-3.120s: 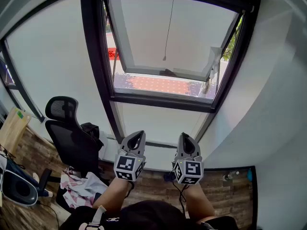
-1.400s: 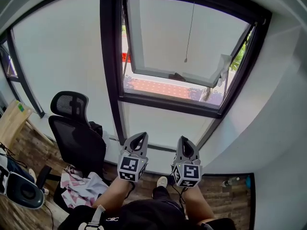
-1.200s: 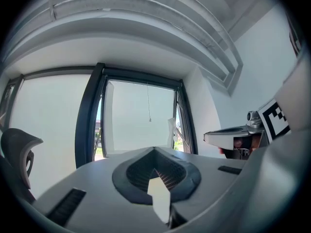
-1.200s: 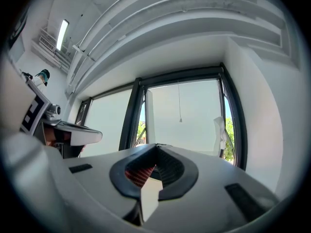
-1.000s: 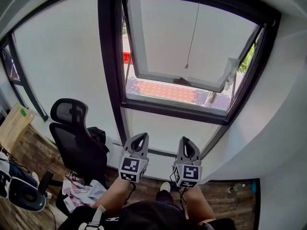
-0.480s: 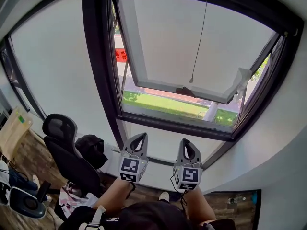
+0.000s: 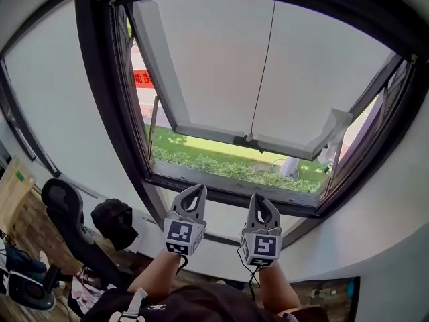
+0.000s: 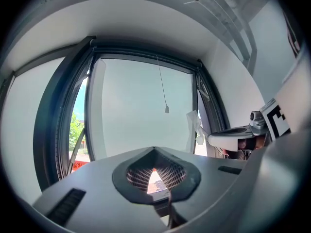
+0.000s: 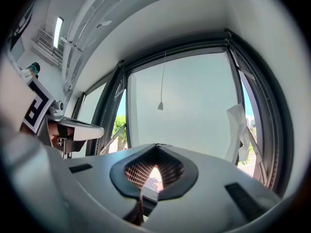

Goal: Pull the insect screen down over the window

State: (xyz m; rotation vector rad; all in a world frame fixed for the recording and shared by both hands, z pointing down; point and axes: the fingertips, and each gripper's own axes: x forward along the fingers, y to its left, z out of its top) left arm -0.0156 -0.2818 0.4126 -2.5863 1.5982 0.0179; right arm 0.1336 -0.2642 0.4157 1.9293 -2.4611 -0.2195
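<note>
The thin dark pull cord (image 7: 264,66) for the insect screen hangs down from the top bar of the big black-framed window (image 7: 117,113). Its little end piece (image 8: 166,109) dangles in front of the white frosted glass pane (image 7: 214,66), which is swung outward. I cannot make out the screen itself, only its cord, far up at the top. Green grass (image 7: 221,166) shows under the pane. A crumpled white sheet (image 7: 333,131) hangs at the right side. Near the person, below the window, the grey left gripper (image 7: 194,188) and grey right gripper (image 7: 259,197) sit side by side. Both are closed with nothing in them, well apart from the cord. A black mesh office chair (image 7: 62,203) stands at the left
</note>
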